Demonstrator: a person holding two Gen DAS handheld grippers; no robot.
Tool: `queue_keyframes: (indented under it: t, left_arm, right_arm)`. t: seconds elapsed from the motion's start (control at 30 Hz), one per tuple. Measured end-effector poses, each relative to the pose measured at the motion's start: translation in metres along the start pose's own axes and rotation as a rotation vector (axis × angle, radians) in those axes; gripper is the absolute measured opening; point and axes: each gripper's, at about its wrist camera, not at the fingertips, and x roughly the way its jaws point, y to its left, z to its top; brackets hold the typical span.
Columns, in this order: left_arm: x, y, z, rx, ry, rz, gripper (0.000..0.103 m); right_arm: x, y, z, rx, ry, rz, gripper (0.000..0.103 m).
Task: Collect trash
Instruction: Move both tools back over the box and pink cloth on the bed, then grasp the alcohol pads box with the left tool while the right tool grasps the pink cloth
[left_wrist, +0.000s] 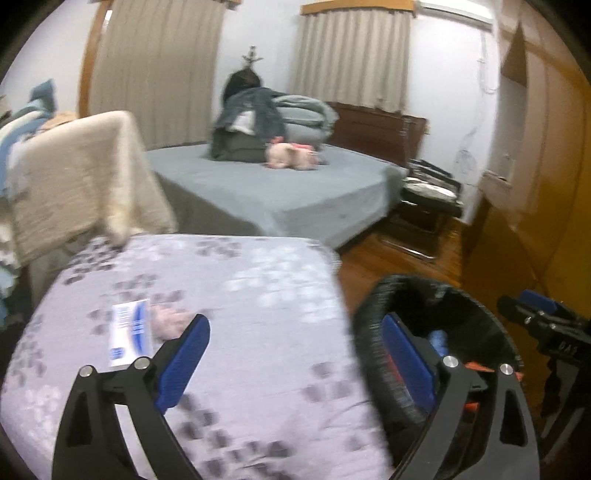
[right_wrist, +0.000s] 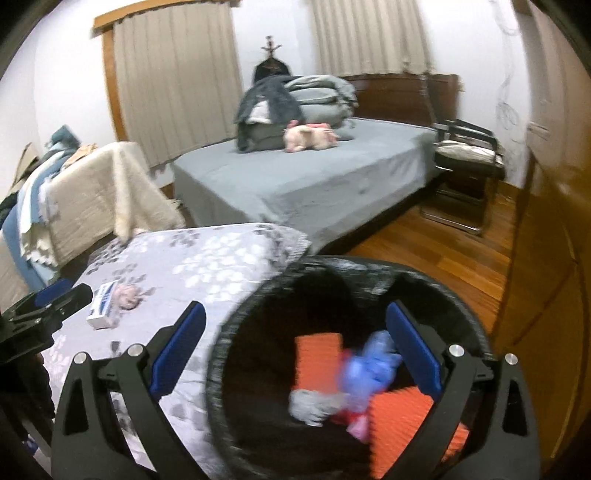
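Bedroom surroundings fill both views: a grey-sheeted bed (right_wrist: 314, 173) at upper centre with folded bedding and a pink plush toy (right_wrist: 310, 137) on it, beige curtains behind, wooden floor at right. Nearer, a low surface under a lilac cloth with grey leaf print (left_wrist: 229, 295) fills the lower left of each frame. On it lies a small white carton with blue print (left_wrist: 130, 332); its lettering is too blurred to read. Touching its right side is a crumpled pink scrap (left_wrist: 170, 322). Just right of the cloth stands a round black mesh waste bin (right_wrist: 258, 295), cut off by the lower edge in both views. Inside it, in the right wrist view, lie flat orange pieces (right_wrist: 317, 360), a crumpled blue wrapper (right_wrist: 369, 365), a grey-white wad (right_wrist: 314, 406) and something pink, all smeared by motion. The left gripper (left_wrist: 295, 360) is angled downward over the cloth's right edge, blue-padded jaws spread wide, nothing between them. The right gripper (right_wrist: 295, 345) tilts down over the bin's mouth, likewise wide apart and empty. Each gripper shows in the other's view only as a dark, partly cropped shape at the frame edge.
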Motion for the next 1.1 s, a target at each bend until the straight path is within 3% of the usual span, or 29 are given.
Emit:
queue_keyframes:
  t: [0.27, 0.47, 0.7, 1.1]
  left_arm:
    - [-0.008, 0.082, -0.015, -0.074, 0.017, 0.173, 0.093]
    - [-0.001, 0.119, -0.022, -0.099, 0.031, 0.246, 0.093]
    - [0.02, 0.145, -0.03, -0.119, 0.067, 0.277, 0.093]
    - [0.087, 0.161, -0.043, -0.14, 0.177, 0.268, 0.091]
  right_arm:
    - [0.034, 0.071, 0.009, -0.092, 0.015, 0.096, 0.096]
    - [0.06, 0.107, 0.012, -0.12, 0.029, 0.143, 0.096]
    - [0.097, 0.135, 0.009, -0.136, 0.061, 0.161, 0.096]
    - [0.144, 0.152, 0.007, -0.145, 0.1, 0.15, 0.096]
